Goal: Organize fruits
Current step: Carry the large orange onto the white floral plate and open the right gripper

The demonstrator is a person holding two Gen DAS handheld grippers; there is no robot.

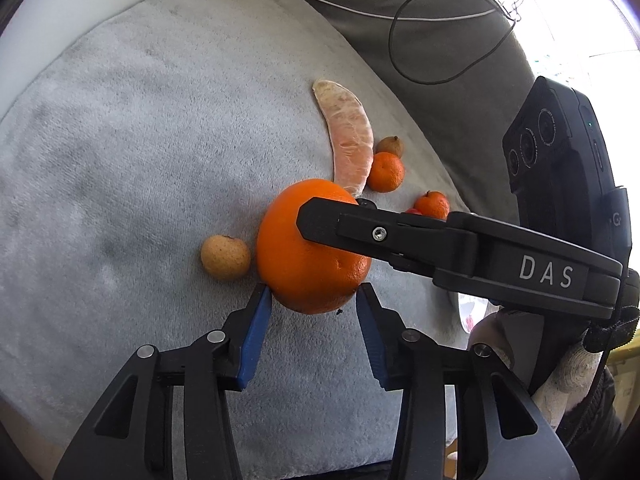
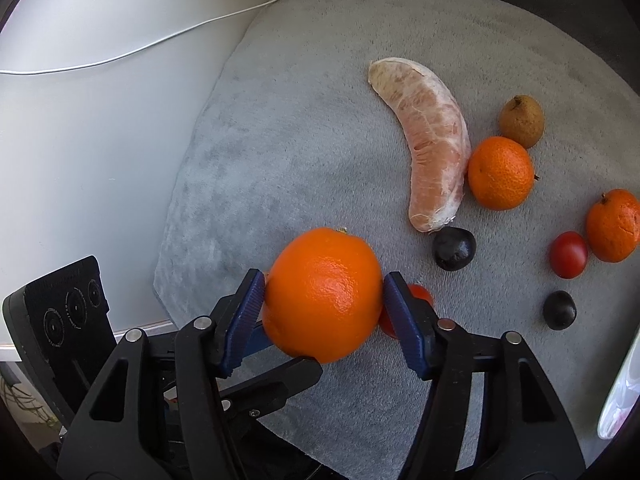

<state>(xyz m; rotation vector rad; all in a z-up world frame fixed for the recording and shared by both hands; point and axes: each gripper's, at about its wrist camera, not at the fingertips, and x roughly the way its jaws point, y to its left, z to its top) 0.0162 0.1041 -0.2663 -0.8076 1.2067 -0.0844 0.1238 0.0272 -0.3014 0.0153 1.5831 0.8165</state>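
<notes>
A large orange (image 2: 324, 294) sits between the blue pads of my right gripper (image 2: 322, 298), which is shut on it just above the grey mat (image 2: 304, 128). In the left wrist view the same orange (image 1: 308, 256) lies just ahead of my left gripper (image 1: 314, 300), whose jaws are open beside its near side without gripping. The right gripper's black finger (image 1: 340, 224) crosses over the orange. A peeled pomelo segment (image 2: 430, 144), two mandarins (image 2: 500, 174) (image 2: 614, 226), a brown longan (image 2: 522, 120), two dark fruits (image 2: 454, 248) (image 2: 560, 310) and a cherry tomato (image 2: 568, 254) lie on the mat.
A pale round fruit (image 1: 226, 257) lies left of the orange. Another red tomato (image 2: 420, 294) shows behind the right finger. A white cable (image 2: 120, 54) and a black cable (image 1: 440, 40) run beyond the mat. A white plate edge (image 2: 620, 392) is at the right.
</notes>
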